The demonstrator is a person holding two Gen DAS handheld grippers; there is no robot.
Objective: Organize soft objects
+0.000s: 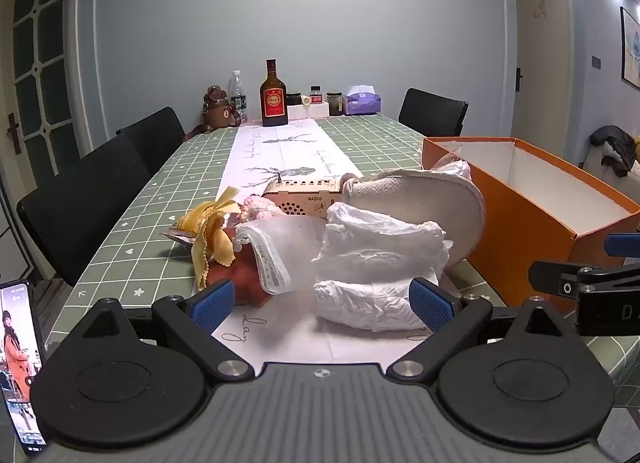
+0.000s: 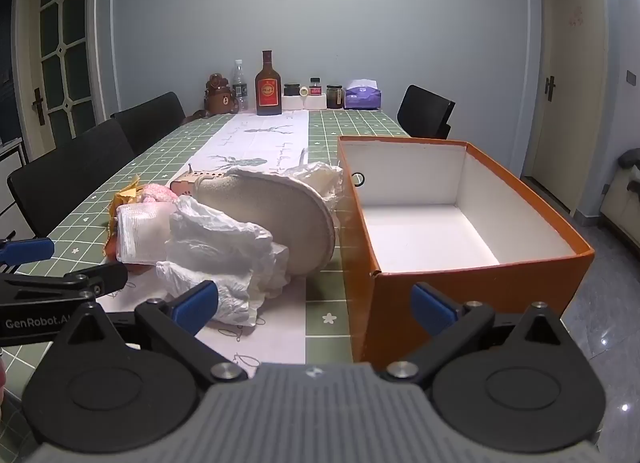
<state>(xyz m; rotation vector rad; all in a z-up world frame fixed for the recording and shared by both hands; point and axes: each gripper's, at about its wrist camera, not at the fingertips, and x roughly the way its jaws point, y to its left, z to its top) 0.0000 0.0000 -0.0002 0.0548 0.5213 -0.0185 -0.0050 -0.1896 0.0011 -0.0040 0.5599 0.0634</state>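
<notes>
**Inspector:** Left wrist view first. State of the left gripper (image 1: 322,299)?

**Onlooker:** Jaws spread wide, nothing between them. It sits low over the white table runner (image 1: 280,337), facing the heap of soft things. One blue fingertip (image 1: 431,302) is just in front of the crumpled white plastic bag (image 1: 380,263); whether they touch, I cannot tell.

**Inspector:** Contents of the heap?

**Onlooker:** The bag at the front, a beige slipper (image 1: 432,207) on its side behind it, a translucent pouch (image 1: 276,247) over something reddish, a yellow ribbon (image 1: 214,235), a pink knit item (image 1: 260,207). A small wooden radio (image 1: 304,197) stands at the back.

**Inspector:** Right gripper (image 2: 316,305)?

**Onlooker:** Also wide open and empty. It points at the gap between the heap and the orange box (image 2: 460,283).

**Inspector:** The box?

**Onlooker:** Open-topped, white inside, nothing in it, just beside the slipper (image 2: 280,215) on the green checked tablecloth (image 2: 326,303). The bag (image 2: 224,259) lies near the right gripper's left fingertip.
</notes>
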